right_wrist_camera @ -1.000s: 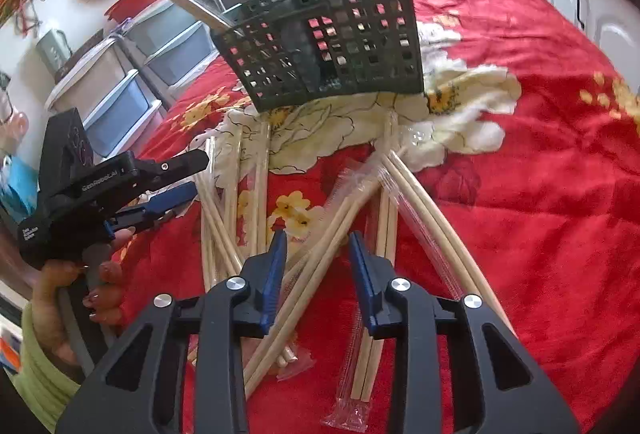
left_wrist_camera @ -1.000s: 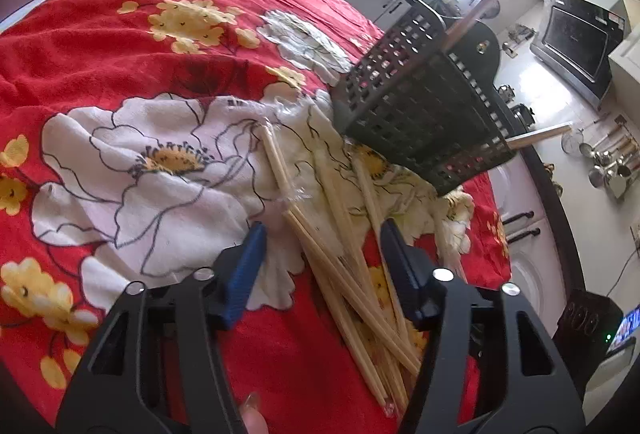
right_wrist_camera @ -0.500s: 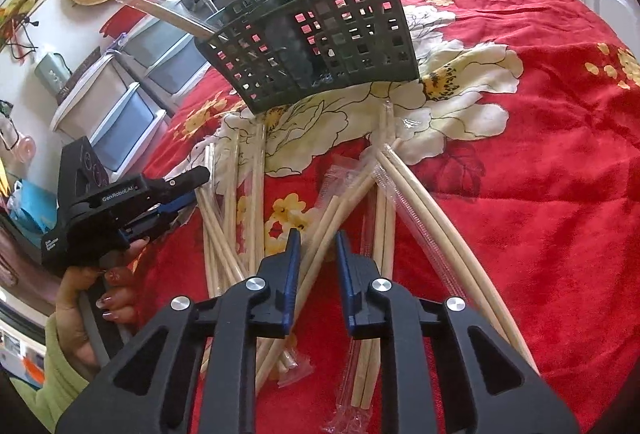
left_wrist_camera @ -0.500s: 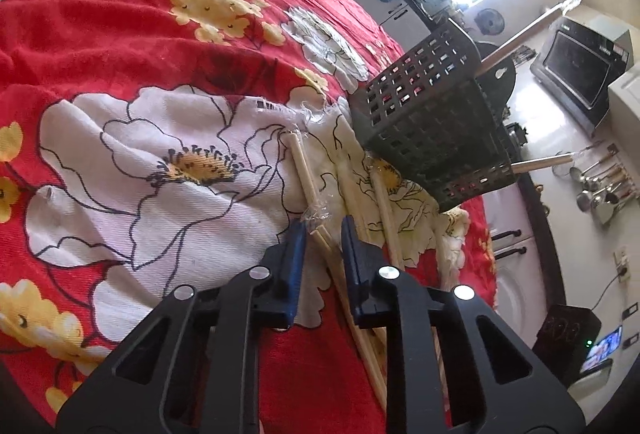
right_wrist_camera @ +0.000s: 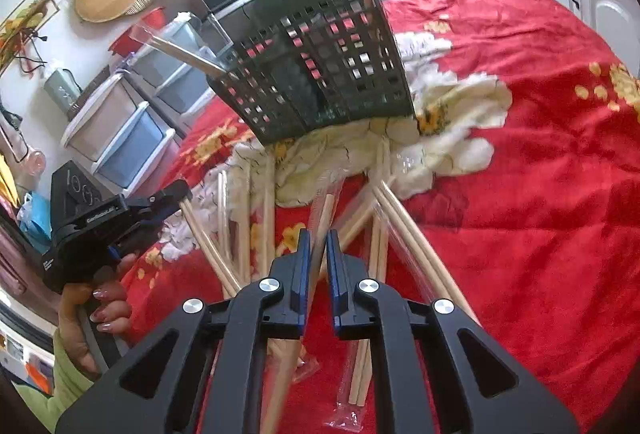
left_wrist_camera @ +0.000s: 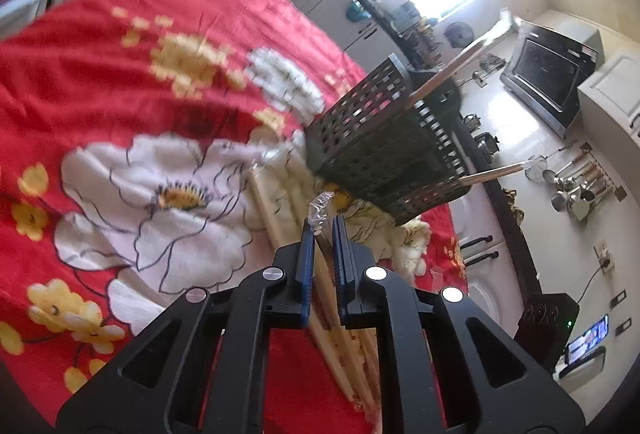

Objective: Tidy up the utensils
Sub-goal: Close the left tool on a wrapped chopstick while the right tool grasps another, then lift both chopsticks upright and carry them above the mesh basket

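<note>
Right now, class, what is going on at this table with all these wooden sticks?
A person holds a gripper in each hand over a red floral cloth strewn with wrapped chopsticks. The left gripper has just closed its jaws on one wrapped pair, and the right gripper has just closed on another pair. A black perforated basket beyond already has a few sticks standing in it. More pairs lie loose on the cloth.

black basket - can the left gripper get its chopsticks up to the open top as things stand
Probably yes: the left gripper is shut on wrapped chopsticks, and nothing stands between it and the black basket, whose top holds only two sticks.
</note>
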Demonstrator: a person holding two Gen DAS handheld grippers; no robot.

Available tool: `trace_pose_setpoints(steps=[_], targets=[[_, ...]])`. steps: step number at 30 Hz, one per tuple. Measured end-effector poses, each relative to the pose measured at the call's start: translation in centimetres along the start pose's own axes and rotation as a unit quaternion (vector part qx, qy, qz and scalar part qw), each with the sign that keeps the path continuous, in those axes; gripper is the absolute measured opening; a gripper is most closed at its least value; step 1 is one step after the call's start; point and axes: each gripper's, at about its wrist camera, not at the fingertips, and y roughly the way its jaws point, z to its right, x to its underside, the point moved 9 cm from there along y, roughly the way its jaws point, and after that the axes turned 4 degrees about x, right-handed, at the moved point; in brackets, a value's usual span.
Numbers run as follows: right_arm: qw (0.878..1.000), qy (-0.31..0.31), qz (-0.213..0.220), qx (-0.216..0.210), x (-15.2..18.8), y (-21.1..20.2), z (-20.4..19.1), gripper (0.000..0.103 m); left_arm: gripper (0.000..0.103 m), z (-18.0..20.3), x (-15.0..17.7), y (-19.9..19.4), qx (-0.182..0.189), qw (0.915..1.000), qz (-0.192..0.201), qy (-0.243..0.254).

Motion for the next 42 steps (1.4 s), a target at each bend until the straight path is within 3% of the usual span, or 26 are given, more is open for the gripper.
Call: trace_pose_setpoints(steps=[14, 28, 42], targets=[[0.997, -0.025, 0.069, -0.001, -3.9, -3.6, -1.4, 0.006, 0.003, 3.9, -3.5, -6.1, 0.006, 0.9943, 0.093, 0.052], [0.989, -0.079, 0.127, -0.013, -7.2, -6.2, -4.7, 0.006, 0.002, 9.5, -3.7, -6.0, 0.043, 0.9883, 0.097, 0.11], [0.974, -0.098, 0.203, -0.012, -12.0, -9.7, -6.1, 0.006, 0.002, 17.3, -5.8, -5.5, 0.076, 0.9739, 0.113, 0.182]])
